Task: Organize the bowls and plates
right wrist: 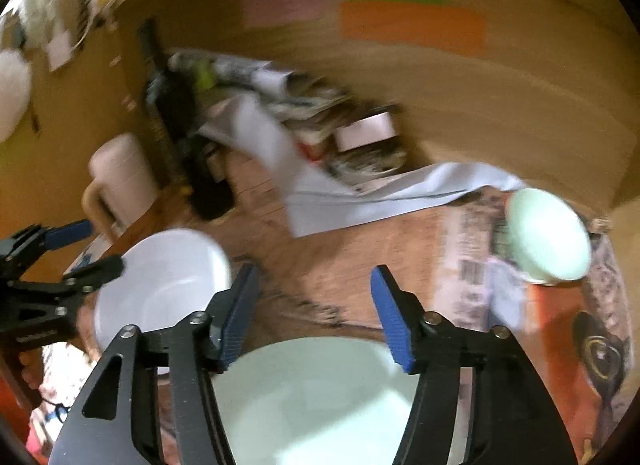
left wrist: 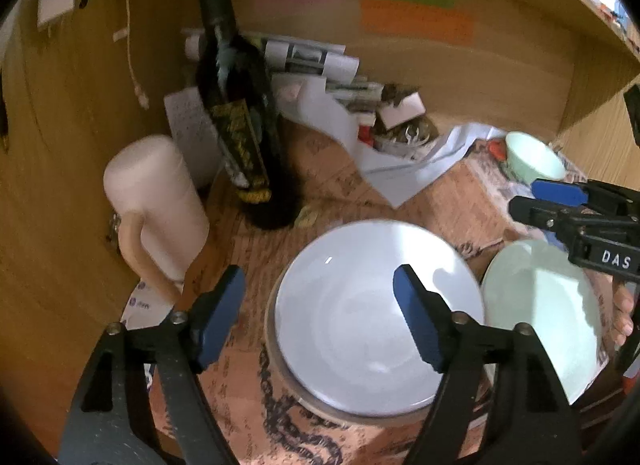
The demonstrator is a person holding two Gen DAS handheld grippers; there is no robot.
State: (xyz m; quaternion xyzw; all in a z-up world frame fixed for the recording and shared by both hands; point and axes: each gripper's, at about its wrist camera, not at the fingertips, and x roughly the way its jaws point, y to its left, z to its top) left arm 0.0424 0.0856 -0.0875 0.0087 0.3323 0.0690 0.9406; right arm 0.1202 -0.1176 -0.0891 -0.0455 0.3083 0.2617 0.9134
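Item: desk alcove, dishes part sorted.

Left to right: cream mug (left wrist: 154, 205) at far left beside a dark bottle (left wrist: 236, 105); white bowl (left wrist: 372, 313) near centre, sitting on a grey-rimmed plate (left wrist: 280, 381); pale green plate (left wrist: 548, 317) just right of it; small green bowl (left wrist: 534, 161) far right, well apart from the rest.

Left gripper (left wrist: 320, 317): fingers wide, nothing between them, poised above the white bowl's near-left rim.

Right gripper (right wrist: 316, 315): fingers moderately spread, empty, over the far edge of the pale green plate.

Step in hand, as judged: both tools free, between placements. The green bowl looks like the remaining stray; the next move would call for the right gripper to reach far right and take its rim.

Surface: patterned paper (right wrist: 340, 249) covers the desk (left wrist: 224, 193). Loose papers (left wrist: 340, 113) are heaped at the back.

Room: wooden back wall (left wrist: 520, 65) with pink, green and orange notes.
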